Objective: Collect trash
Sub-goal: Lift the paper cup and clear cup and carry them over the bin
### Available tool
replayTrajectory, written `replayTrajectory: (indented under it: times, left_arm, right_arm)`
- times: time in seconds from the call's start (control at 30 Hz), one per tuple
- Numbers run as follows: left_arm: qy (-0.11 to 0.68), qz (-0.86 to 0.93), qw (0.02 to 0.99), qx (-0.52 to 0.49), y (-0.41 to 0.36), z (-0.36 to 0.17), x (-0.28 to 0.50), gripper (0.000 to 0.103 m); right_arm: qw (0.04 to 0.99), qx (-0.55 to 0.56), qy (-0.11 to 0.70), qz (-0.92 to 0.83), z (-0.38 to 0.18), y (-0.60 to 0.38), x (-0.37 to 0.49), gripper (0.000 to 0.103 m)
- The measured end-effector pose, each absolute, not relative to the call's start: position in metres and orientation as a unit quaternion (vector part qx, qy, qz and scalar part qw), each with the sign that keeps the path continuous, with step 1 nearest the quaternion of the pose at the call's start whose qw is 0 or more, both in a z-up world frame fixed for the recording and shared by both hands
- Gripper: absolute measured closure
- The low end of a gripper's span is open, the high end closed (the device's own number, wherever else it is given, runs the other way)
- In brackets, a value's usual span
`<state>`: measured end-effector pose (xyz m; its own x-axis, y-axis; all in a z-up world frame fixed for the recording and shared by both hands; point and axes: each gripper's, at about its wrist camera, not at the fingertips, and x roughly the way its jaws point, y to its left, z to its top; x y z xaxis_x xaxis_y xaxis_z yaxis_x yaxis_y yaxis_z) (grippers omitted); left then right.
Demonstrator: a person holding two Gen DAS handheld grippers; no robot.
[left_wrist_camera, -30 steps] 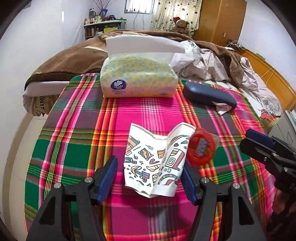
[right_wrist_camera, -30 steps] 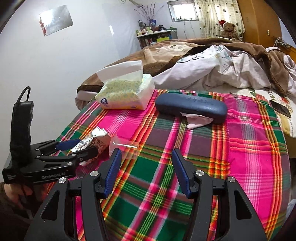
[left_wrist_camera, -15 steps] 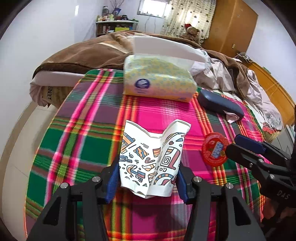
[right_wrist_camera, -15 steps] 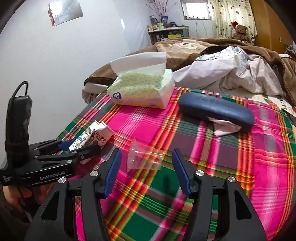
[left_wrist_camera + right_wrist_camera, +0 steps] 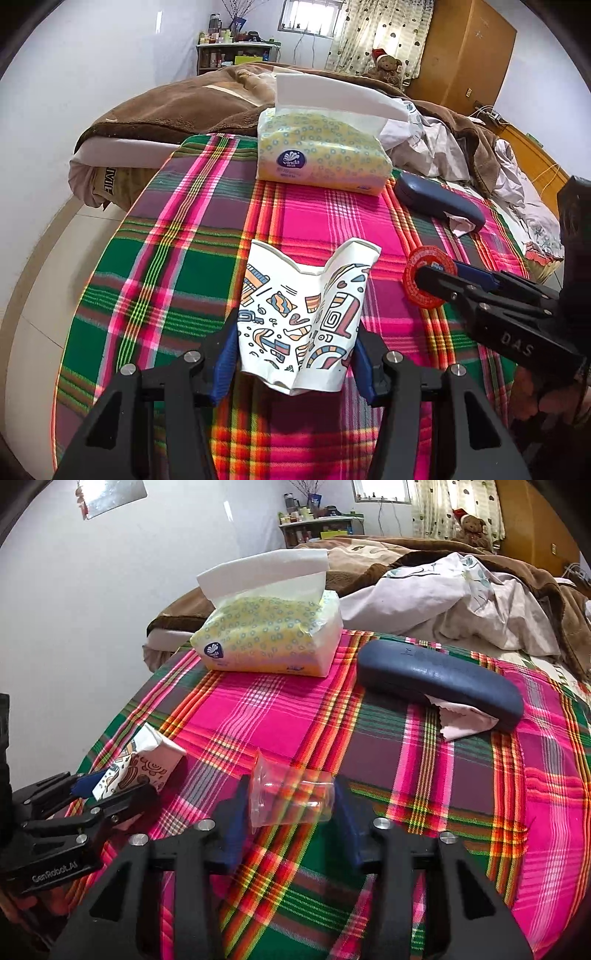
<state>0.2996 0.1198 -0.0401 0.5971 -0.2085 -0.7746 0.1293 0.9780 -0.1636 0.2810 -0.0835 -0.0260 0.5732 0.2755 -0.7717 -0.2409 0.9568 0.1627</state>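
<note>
Over on the left, the left hand-held gripper (image 5: pixel 293 354) has its blue pads pressed on both sides of the crushed paper cup (image 5: pixel 303 314), jaws partly closed around it, the cup's open end pointing to twelve o'clock across the plaid cloth of the table (image 5: pixel 166 295). That grip looks settled.

Moving right, at about three o'clock from the paper cup lies the clear plastic cup (image 5: pixel 290 799) on its side, its red lid (image 5: pixel 430 277) showing in the left view just behind the fingers of the other tool. The right hand-held gripper (image 5: pixel 288 812) is closing on it right now: the clear cup sits between the pads, which stand right at its sides, though I can't tell whether both are pressing yet.

Further back, at twelve o'clock, the tissue pack (image 5: pixel 269 642) and, to its right, the dark glasses case (image 5: pixel 439 683) with a bit of cloth (image 5: pixel 461 723) poking out; neither reads as trash for certain.

So the step in hand is the double pickup, one piece per gripper. Next, I judge, the right one must finish its squeeze gently, since thin plastic can buckle or slip, then both lift clear and carry toward a bin, which is nowhere in view.
</note>
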Motion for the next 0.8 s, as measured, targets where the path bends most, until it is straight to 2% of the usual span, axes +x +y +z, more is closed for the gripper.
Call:
replayTrajectory:
  times: [0.8]
  left_arm:
    - [0.381,-0.111,0.918,-0.018,0.06,0.021,0.207,0.048]
  right_arm:
    - [0.917,0.052,0.371,0.137,0.031,-0.137,0.196,0.06]
